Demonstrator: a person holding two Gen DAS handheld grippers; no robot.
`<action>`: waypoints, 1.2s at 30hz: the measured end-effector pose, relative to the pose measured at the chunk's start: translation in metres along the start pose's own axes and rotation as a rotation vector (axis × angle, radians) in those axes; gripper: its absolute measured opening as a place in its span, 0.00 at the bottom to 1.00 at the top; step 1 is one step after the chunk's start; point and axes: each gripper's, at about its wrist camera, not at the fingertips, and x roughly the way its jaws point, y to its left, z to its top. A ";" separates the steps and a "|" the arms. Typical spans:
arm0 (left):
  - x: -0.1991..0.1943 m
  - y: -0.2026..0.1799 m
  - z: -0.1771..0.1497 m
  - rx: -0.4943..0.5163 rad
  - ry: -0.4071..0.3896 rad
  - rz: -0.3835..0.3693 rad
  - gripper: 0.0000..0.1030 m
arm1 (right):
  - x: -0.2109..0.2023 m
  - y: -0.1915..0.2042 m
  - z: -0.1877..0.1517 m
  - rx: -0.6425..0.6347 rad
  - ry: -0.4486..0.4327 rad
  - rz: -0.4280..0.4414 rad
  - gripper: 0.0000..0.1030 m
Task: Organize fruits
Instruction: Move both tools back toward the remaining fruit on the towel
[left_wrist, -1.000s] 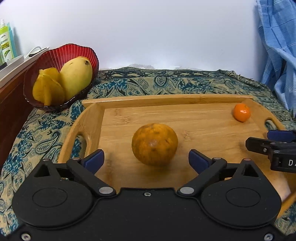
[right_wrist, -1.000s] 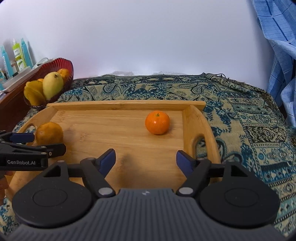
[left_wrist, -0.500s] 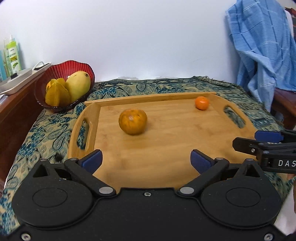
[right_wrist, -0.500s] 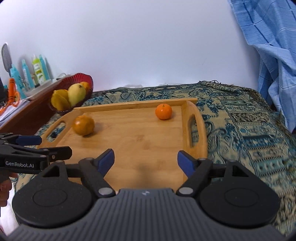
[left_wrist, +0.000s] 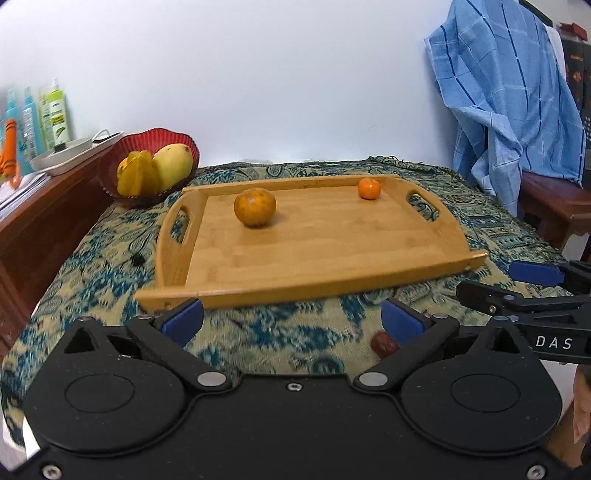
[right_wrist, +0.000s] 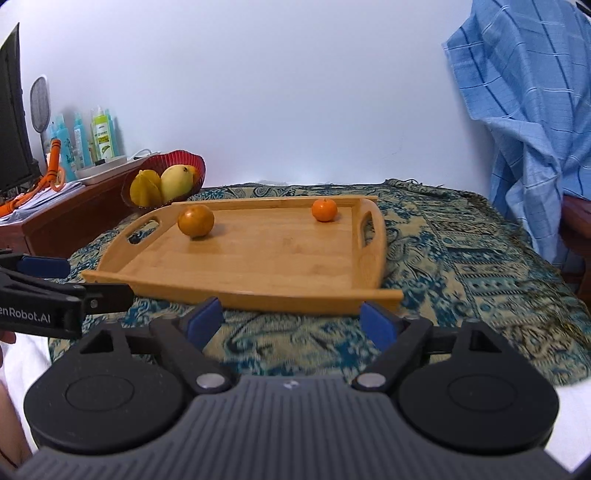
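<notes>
A wooden tray (left_wrist: 317, 254) (right_wrist: 258, 273) lies on a patterned cloth. On it sit a large dull orange (left_wrist: 255, 206) (right_wrist: 195, 220) at the left and a small bright tangerine (left_wrist: 369, 188) (right_wrist: 324, 209) at the far right. A red bowl (left_wrist: 159, 147) (right_wrist: 173, 162) behind the tray's left end holds a mango (left_wrist: 172, 165) and a starfruit (left_wrist: 138, 179). My left gripper (left_wrist: 291, 319) is open and empty in front of the tray. My right gripper (right_wrist: 293, 319) is open and empty, also short of the tray. A small dark red fruit (left_wrist: 384, 343) lies on the cloth by the left gripper's right finger.
A wooden sideboard (right_wrist: 74, 206) at the left carries bottles (right_wrist: 99, 136) and a white dish. A blue checked cloth (left_wrist: 509, 96) hangs over a chair at the right. The white wall stands behind the table.
Both grippers have pulled back from over the tray to in front of its near edge, still open. The fruits have not moved.
</notes>
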 end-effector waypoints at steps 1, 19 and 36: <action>-0.004 0.000 -0.004 -0.006 -0.001 -0.001 1.00 | -0.003 0.000 -0.002 0.000 -0.003 0.000 0.88; -0.038 -0.035 -0.060 0.016 0.012 0.001 1.00 | -0.036 0.014 -0.054 -0.147 -0.018 0.004 0.90; -0.035 -0.034 -0.078 -0.025 0.080 -0.053 0.79 | -0.038 0.017 -0.074 -0.188 0.011 0.037 0.86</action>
